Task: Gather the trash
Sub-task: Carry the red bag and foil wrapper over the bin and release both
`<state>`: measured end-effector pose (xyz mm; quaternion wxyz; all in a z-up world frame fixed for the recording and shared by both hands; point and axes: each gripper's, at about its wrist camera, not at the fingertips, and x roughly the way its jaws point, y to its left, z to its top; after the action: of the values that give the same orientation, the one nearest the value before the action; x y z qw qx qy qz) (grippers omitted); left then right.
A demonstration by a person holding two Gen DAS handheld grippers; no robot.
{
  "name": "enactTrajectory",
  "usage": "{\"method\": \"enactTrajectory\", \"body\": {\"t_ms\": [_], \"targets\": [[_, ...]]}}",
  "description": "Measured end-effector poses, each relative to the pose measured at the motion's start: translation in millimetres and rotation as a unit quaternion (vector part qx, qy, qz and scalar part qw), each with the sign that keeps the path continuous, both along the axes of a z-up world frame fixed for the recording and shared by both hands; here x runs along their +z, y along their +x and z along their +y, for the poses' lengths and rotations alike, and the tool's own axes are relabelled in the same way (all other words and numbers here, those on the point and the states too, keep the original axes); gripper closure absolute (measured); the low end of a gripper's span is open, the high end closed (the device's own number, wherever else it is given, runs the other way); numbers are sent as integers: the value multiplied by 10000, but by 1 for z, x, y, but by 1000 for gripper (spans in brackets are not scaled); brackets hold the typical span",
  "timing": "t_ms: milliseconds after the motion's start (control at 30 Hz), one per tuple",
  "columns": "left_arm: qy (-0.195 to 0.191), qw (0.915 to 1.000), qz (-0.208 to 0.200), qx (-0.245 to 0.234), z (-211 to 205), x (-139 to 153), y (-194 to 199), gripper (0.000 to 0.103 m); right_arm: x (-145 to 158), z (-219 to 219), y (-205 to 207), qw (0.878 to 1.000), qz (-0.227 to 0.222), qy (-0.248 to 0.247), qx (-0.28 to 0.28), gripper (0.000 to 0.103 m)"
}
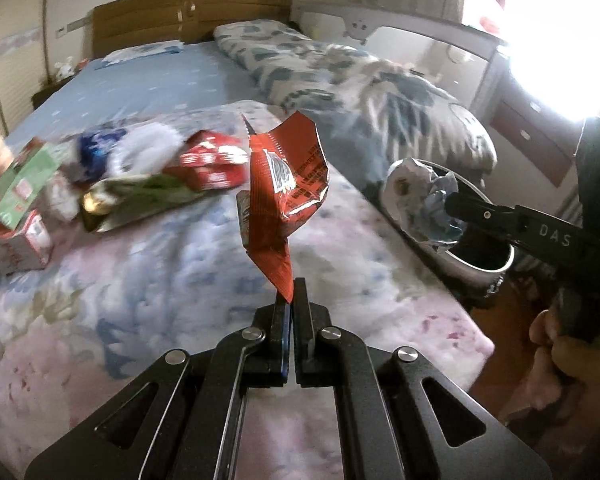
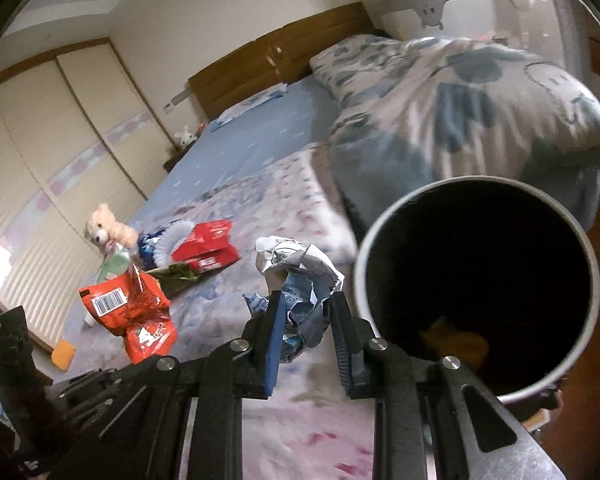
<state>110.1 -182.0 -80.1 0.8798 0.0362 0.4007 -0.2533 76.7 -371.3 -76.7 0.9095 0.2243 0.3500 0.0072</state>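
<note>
My left gripper (image 1: pixel 290 294) is shut on the bottom corner of a red snack wrapper (image 1: pixel 286 184), which stands up above the bed; the same wrapper (image 2: pixel 134 312) shows at the left in the right wrist view. My right gripper (image 2: pixel 306 306) is shut on a crumpled white and blue paper ball (image 2: pixel 300 276), held just left of the trash bin's grey rim (image 2: pixel 362 264). In the left wrist view that gripper (image 1: pixel 456 206) holds the paper ball (image 1: pixel 420 192) over the bin (image 1: pixel 488 268). Something yellow lies at the bin's dark bottom.
More trash lies on the flowery bedspread (image 1: pixel 172 280): a red pack (image 1: pixel 212 164), a green bag (image 1: pixel 140 196), a green carton (image 1: pixel 24 184), a small red and white box (image 1: pixel 18 248). A teddy bear (image 2: pixel 108 232) sits behind them. A folded quilt (image 2: pixel 460 100) lies beside the bin.
</note>
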Motion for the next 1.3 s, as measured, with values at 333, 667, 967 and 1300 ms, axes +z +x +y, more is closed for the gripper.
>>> {"method": "enactTrajectory", "body": {"t_ms": [333, 667, 967, 1300], "targets": [[127, 9981, -33, -596, -59, 3, -9, 102, 2, -49, -30, 9985, 13, -118, -531, 80], [277, 9952, -2, -934, -101, 3, -10, 102, 1, -85, -45, 9960, 7, -82, -884, 80], [339, 9936, 7, -1082, -129, 4, -5, 102, -1, -102, -46, 9952, 24, -19, -976, 80], [355, 9918, 80, -1224, -153, 2, 1, 102, -4, -113, -42, 9945, 54, 1, -1041, 80]]}}
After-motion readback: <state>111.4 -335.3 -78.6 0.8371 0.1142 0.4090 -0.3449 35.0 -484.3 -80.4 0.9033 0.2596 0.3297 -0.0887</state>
